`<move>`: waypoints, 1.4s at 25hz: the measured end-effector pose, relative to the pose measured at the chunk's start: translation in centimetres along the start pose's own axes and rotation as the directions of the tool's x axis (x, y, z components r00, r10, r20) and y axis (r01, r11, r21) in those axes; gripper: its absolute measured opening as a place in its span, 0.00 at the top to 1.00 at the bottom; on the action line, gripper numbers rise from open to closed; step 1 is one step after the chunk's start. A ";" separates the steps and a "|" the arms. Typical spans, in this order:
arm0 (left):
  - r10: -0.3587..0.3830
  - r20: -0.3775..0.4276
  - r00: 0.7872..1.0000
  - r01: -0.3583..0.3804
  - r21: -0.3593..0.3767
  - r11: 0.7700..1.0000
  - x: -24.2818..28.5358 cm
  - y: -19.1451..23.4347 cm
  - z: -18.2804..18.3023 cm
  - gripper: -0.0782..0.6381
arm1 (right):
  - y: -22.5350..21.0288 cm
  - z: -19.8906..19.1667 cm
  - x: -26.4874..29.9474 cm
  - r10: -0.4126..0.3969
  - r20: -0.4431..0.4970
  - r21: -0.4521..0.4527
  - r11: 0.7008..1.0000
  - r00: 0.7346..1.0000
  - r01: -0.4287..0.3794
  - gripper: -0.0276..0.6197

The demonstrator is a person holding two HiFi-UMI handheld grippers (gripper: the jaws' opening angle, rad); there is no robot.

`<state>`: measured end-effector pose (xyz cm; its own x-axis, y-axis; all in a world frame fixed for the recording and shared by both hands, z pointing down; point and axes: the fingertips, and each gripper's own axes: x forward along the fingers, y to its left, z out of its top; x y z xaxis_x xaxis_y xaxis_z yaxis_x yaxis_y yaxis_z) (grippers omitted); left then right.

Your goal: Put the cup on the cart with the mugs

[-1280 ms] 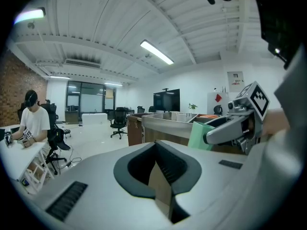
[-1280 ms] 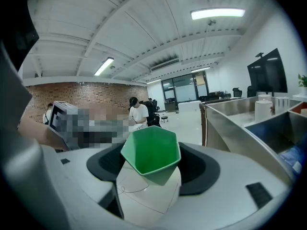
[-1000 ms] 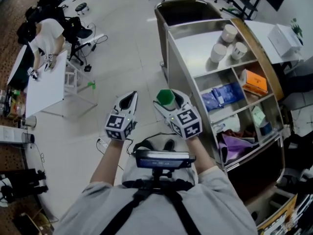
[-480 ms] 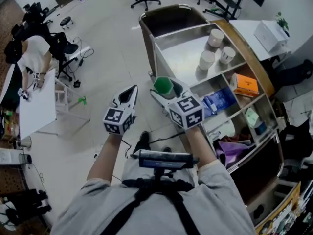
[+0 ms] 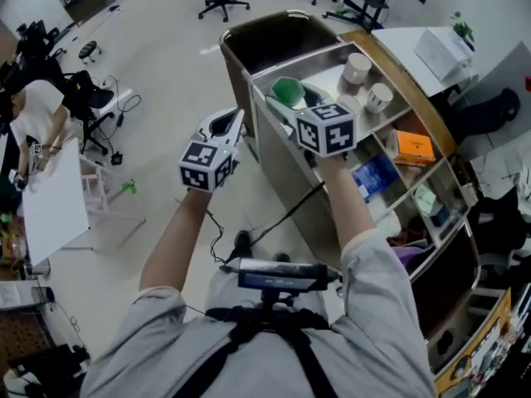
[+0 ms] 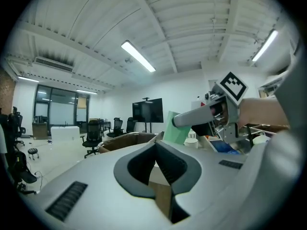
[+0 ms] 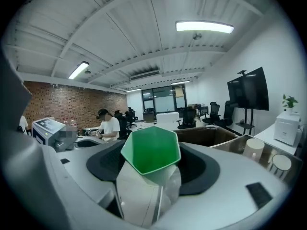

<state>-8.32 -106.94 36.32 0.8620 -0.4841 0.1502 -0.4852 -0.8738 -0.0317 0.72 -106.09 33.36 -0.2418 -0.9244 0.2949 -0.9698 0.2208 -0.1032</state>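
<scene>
standing in front of the person, a tall steel shelf cart with a wooden side rail is taking up the right of the head view, its lower shelves carrying an orange box and blue packets. the right hand-held gripper is reaching over the near part of the cart's top shelf, its jaws standing wide and clamping a green plastic cup with an angular rim, mouth facing up. whether the cup is touching the shelf cannot be told. the left hand-held gripper is hanging beside the cart's outer wall, its jaws pressed together on nothing. two white mugs are sitting at the far end of the top shelf, apart from the cup.
</scene>
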 end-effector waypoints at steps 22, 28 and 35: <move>-0.024 -0.053 0.998 0.022 -0.030 0.999 8.6 7.2 -3.0 0.89 | -10.0 -7.0 14.2 -0.070 -0.287 0.031 0.996 0.955 0.082 0.44; -0.016 -0.074 0.997 0.013 -0.035 0.999 9.0 8.2 -4.3 0.89 | -10.5 -9.0 15.7 -0.063 -0.335 0.036 0.996 0.940 0.079 0.44; 0.003 -0.079 0.997 -0.007 -0.044 0.999 8.8 9.1 -4.9 0.89 | -10.6 -10.1 16.4 -0.071 -0.349 0.020 0.996 0.934 0.083 0.36</move>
<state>-5.89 -118.90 42.22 0.8463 -0.4817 0.2275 -0.4968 -0.8678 0.0108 6.68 -120.47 48.87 -0.1675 -0.7707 0.6148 -0.9858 0.1365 -0.0975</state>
